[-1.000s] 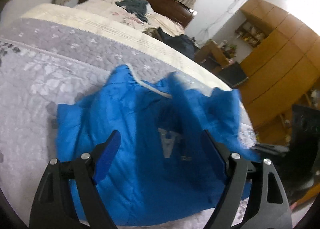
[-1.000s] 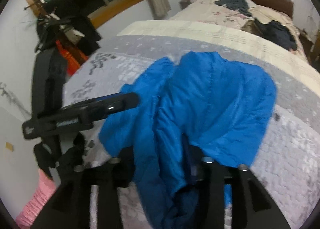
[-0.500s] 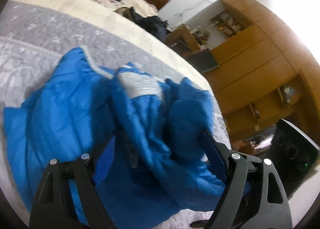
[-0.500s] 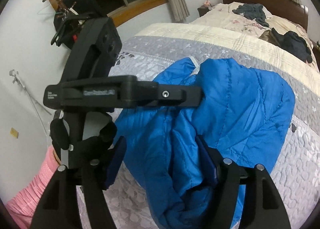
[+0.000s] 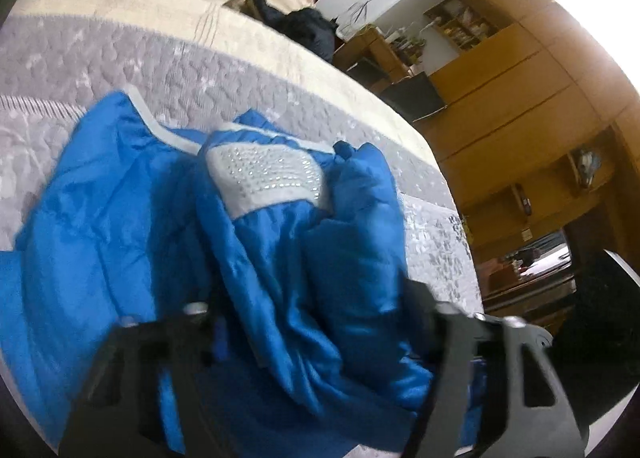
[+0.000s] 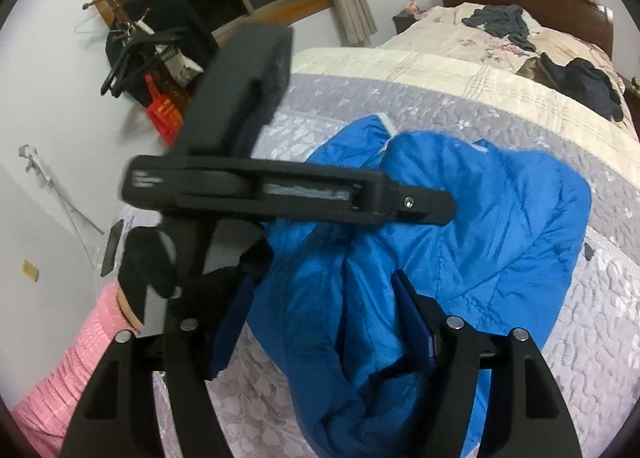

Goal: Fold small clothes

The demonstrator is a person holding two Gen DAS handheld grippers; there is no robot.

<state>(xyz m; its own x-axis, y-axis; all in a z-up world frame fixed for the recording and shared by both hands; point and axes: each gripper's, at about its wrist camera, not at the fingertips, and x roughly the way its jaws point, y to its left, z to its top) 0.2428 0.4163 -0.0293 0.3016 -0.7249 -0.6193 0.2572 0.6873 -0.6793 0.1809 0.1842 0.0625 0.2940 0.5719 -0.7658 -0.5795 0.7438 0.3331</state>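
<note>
One blue jacket [image 6: 480,226] lies bunched on the grey quilt [image 5: 168,70] of the bed, and everything else is placed from it. The left tongs [image 5: 316,322] stand spread wide with a thick fold of the jacket filling the gap between them; motion blur hides whether the pads press on the cloth. The right tongs [image 6: 324,314] are also spread wide, straddling another fold near the jacket's near end, the blue pads not visibly pinching it. In the right view the left gripper's black body crosses just above the jacket's left part. A white studded patch [image 5: 268,178] sits on the jacket's upper side. Beyond the jacket the quilt is bare up to a cream band [image 6: 440,70]; past that lie two dark clothing heaps [image 6: 588,82]. Right of the jacket the bed edge falls away towards wooden cabinets [image 5: 520,90]. A pink sleeve [image 6: 68,378] shows left of the jacket.
</note>
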